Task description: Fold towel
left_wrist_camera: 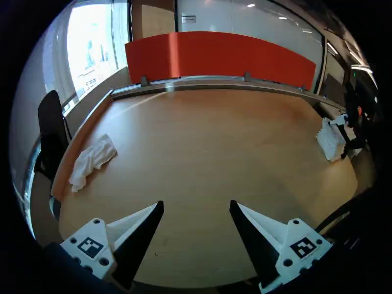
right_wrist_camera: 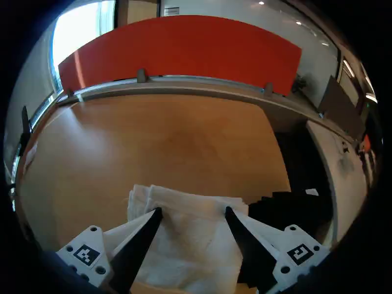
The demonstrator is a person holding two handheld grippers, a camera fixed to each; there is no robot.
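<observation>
A folded white towel [right_wrist_camera: 196, 235] lies at the table's near right edge in the right gripper view. My right gripper [right_wrist_camera: 192, 209] is open just over it, one finger on each side of the stack's middle. The left gripper view shows that same towel [left_wrist_camera: 330, 139] at the far right edge of the table, with the right gripper [left_wrist_camera: 341, 120] at it. A second white towel [left_wrist_camera: 93, 159] lies crumpled near the table's left edge. My left gripper [left_wrist_camera: 196, 203] is open above bare wood with nothing between its fingers.
The wooden table [left_wrist_camera: 210, 147] ends at a metal rail with a red divider panel [left_wrist_camera: 220, 56] behind it. A black chair [left_wrist_camera: 49, 132] stands past the left edge. A white desk [right_wrist_camera: 343, 171] sits across a dark gap to the right.
</observation>
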